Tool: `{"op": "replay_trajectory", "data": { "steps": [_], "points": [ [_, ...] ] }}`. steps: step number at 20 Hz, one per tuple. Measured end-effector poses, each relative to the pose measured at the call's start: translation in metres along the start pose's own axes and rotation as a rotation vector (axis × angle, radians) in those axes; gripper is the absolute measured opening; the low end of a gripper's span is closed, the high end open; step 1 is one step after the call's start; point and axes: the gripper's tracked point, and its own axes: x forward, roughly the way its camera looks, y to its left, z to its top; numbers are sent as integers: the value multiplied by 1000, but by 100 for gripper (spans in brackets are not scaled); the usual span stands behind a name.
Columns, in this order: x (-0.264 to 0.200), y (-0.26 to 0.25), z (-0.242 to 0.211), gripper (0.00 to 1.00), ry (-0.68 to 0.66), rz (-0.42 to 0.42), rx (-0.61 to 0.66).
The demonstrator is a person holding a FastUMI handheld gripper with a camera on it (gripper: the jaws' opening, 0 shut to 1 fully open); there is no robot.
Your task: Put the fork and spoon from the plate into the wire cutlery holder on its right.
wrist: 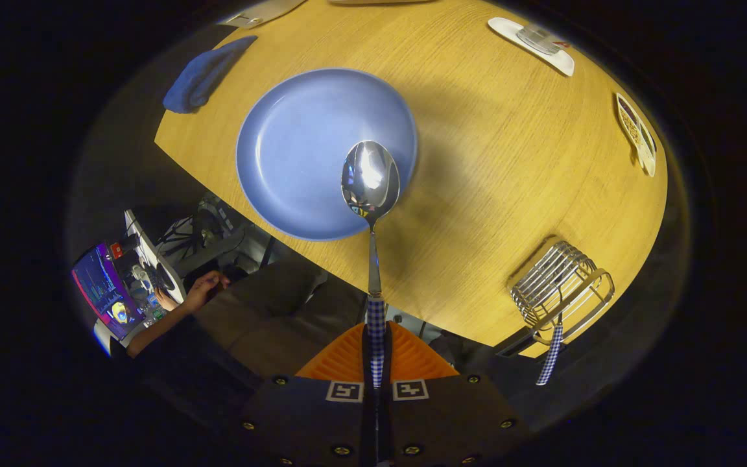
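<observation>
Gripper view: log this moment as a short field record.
gripper: shut on the spoon's checked handle
spoon: held up, bowl ahead of the fingers over the plate's edge
plate: blue, nothing lying on it
wire cutlery holder: right of the plate, near the table edge
fork: checked handle sticking out of the holder
table: round, wooden

Spoon [371, 178] clamped between gripper [377, 363] fingers at bottom centre, bowl over plate [296, 149] rim. Wire cutlery holder [558, 285] lower right on table [509, 168], fork handle [550, 357] sticking out. Cloth [201, 74] upper left.
</observation>
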Motion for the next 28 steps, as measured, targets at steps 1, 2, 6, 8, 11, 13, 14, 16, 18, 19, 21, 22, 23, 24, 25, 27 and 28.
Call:
{"op": "replay_trajectory", "data": {
  "steps": [1, 2, 6, 8, 11, 13, 14, 16, 18, 19, 21, 22, 23, 24, 25, 27, 28],
  "points": [
    [-3, -5, -3, 2, -5, -3, 8],
    [-7, -7, -6, 2, -11, 6, 18],
    [-18, -20, -25, 2, -22, 22, 59],
    [-24, -27, -38, 2, -18, 37, 88],
    [-31, -43, -54, 2, -11, 47, 137],
    [-35, -53, -62, 2, -9, 43, 165],
    [-37, -56, -67, 2, -8, 46, 178],
    [-45, -58, -78, 2, 1, 68, 202],
    [-51, -67, -82, 2, -2, 84, 238],
    [-52, -72, -85, 2, -4, 89, 261],
    [-54, -83, -92, 2, 8, 106, 310],
    [-53, -89, -94, 2, 17, 113, 335],
    [-52, -97, -96, 2, 24, 115, 358],
    [-51, -104, -97, 2, 27, 115, 382],
    [-48, -110, -98, 2, 32, 118, 401],
    [-46, -118, -98, 2, 42, 128, 438],
    [-43, -123, -99, 2, 53, 118, 448]
  ]
}}
